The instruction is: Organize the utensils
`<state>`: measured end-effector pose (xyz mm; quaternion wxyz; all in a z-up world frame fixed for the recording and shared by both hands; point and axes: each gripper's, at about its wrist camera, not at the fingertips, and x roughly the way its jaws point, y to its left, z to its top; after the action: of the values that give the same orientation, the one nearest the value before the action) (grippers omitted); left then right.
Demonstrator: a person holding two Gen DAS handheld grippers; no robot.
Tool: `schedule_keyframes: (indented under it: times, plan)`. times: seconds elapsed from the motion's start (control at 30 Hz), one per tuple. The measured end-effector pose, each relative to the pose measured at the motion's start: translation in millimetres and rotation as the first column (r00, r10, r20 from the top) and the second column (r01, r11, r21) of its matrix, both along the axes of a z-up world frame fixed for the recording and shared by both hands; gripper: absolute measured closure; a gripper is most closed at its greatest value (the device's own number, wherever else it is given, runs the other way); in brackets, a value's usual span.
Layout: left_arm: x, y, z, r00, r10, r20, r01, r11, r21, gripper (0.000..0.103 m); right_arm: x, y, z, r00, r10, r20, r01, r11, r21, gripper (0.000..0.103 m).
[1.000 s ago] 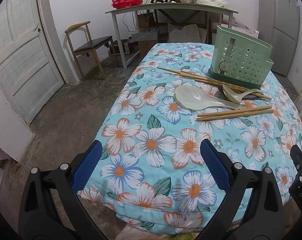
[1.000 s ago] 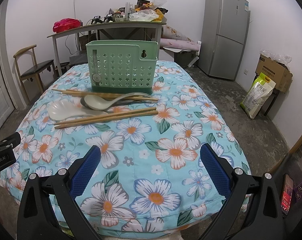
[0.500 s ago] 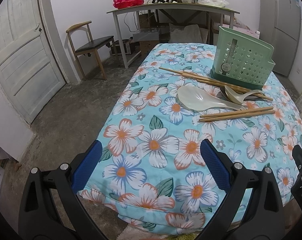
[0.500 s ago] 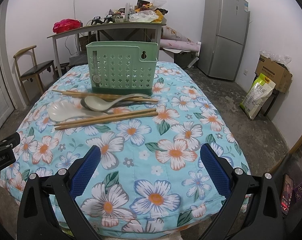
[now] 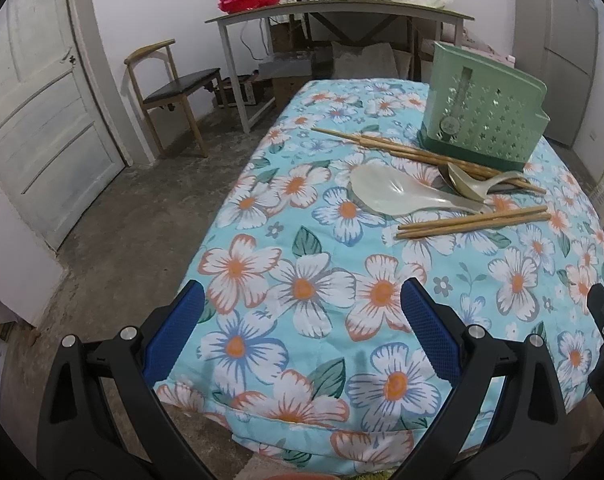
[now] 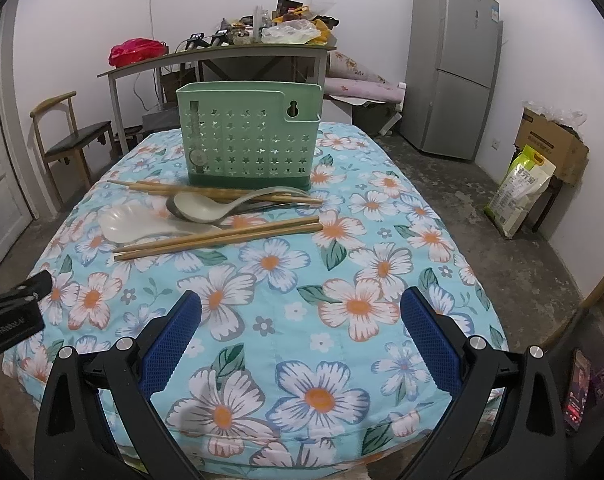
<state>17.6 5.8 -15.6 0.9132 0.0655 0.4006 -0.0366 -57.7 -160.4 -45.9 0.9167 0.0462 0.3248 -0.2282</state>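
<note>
A green perforated utensil holder [image 6: 249, 136] [image 5: 482, 116] stands upright on the floral tablecloth [image 6: 261, 280]. In front of it lie a white rice paddle [image 6: 141, 226] [image 5: 398, 196], a grey-white soup spoon [image 6: 217, 206] [image 5: 478, 186], a near pair of wooden chopsticks [image 6: 217, 238] [image 5: 474, 222] and a far bundle of chopsticks [image 6: 205, 192] [image 5: 402, 152]. My left gripper [image 5: 302, 340] is open over the table's near left corner, well short of the utensils. My right gripper [image 6: 299, 340] is open above the near edge, empty.
A wooden chair [image 5: 173, 92] and a white door [image 5: 41, 120] are to the left. A cluttered desk [image 6: 221, 56] stands behind the table, a grey fridge [image 6: 454, 68] to the right, with a cardboard box [image 6: 550, 144] and a sack [image 6: 518, 192] on the concrete floor.
Both grippers have crept slightly forward towards the utensils; the left wrist view has swung a little to the right. Nothing on the table has moved.
</note>
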Motion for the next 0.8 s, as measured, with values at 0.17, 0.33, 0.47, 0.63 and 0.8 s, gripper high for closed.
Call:
schedule_keyframes:
  times: [0.17,0.33,0.47,0.63,0.8]
  plan:
    - [9,-9,-18,0.999,-0.033,-0.039,0.033,0.999,0.013,0.009,6,1,-9,1.0,0.012,-0.025,-0.011,1.0,0.02,0.006]
    - [22,-18,-40,0.995,-0.048,-0.091,0.051,0.998,0.037,0.009,13,3,-20,0.998,0.034,-0.044,-0.033,0.999,0.041,0.006]
    - [33,-25,-56,0.991,-0.061,-0.119,0.069,0.995,0.07,0.009,21,3,-31,0.996,0.065,-0.065,-0.06,0.995,0.075,0.006]
    - [40,-26,-61,0.989,-0.077,-0.126,0.085,0.995,0.061,0.008,31,5,-41,0.99,0.119,-0.079,-0.111,0.989,0.096,0.006]
    - [48,-17,-64,0.982,-0.075,-0.173,0.075,0.997,-0.005,0.007,40,6,-50,0.982,0.163,-0.1,-0.151,0.982,0.115,0.006]
